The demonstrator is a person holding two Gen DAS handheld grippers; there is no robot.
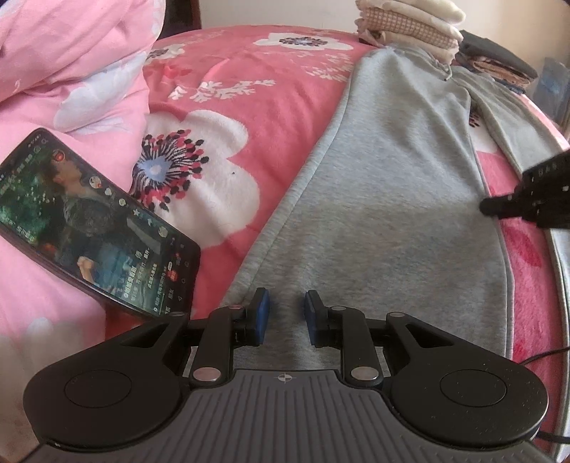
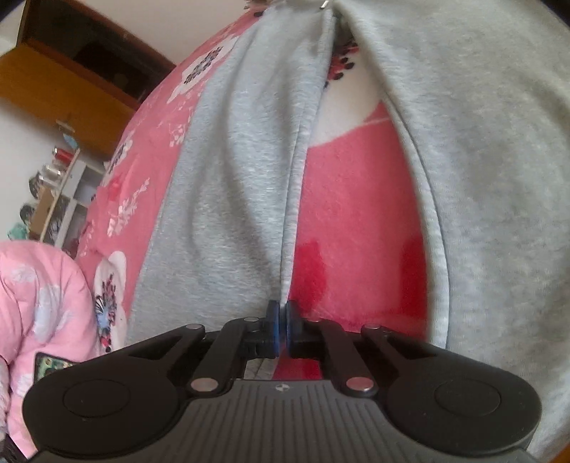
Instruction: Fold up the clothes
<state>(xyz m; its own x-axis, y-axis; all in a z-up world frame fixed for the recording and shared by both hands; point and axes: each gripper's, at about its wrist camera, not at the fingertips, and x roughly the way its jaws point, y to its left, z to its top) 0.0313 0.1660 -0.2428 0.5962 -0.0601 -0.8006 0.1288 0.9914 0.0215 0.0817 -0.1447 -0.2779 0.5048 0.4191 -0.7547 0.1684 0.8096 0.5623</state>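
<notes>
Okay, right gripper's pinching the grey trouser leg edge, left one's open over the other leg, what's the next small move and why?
Probably close the left gripper on the grey trousers beneath it: its jaws stand open over the fabric, while the right gripper already pinches a leg edge, so both ends could lift together.

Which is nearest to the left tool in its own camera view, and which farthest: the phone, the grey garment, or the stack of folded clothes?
From the left tool:
1. Grey garment, directly under and ahead of the tool.
2. Phone, off to the left on the pink bedding.
3. Stack of folded clothes, far back at the top right.
</notes>
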